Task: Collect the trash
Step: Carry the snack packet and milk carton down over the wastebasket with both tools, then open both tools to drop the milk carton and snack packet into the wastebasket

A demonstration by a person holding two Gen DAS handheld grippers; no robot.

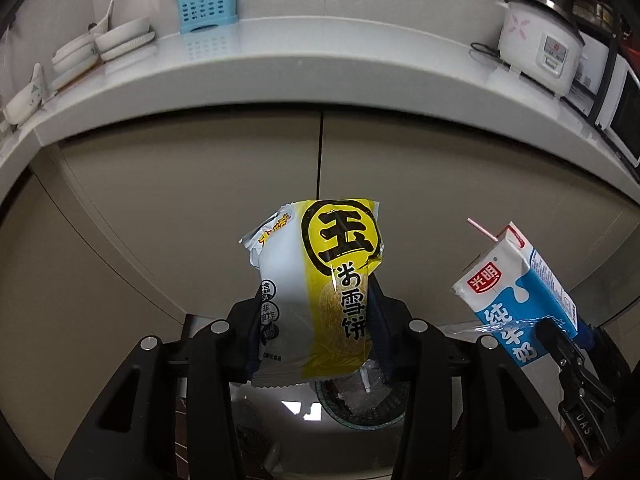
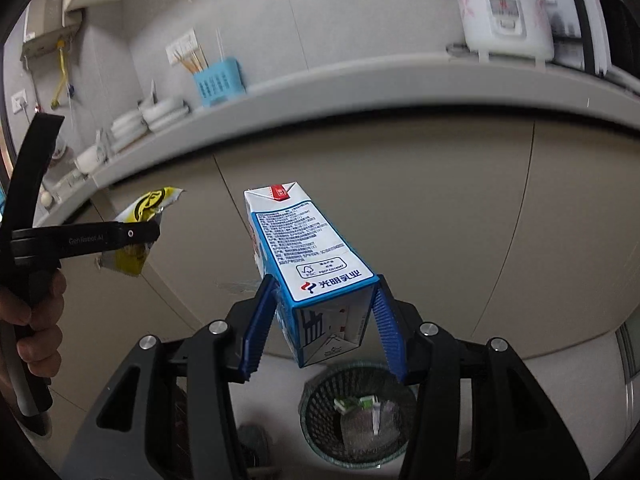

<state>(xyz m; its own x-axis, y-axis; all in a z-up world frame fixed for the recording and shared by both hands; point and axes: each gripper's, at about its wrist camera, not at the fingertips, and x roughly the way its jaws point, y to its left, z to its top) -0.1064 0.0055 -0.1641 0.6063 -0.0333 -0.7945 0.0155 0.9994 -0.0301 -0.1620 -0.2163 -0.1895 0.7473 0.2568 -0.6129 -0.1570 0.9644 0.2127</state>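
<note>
Snack wrapper [image 1: 316, 288] (yellow and white) sits pinched in the left gripper [image 1: 316, 320]; the right gripper [image 2: 324, 320] clamps a blue milk carton [image 2: 308, 264] — both in the air over a mesh waste bin [image 2: 320, 400] on the floor, nothing between. Behind: beige cabinet doors [image 1: 200, 184], a white countertop [image 1: 304, 56] with stacked bowls [image 1: 120, 38], a blue utensil basket [image 1: 206, 8], a rice cooker [image 1: 536, 48].
</note>
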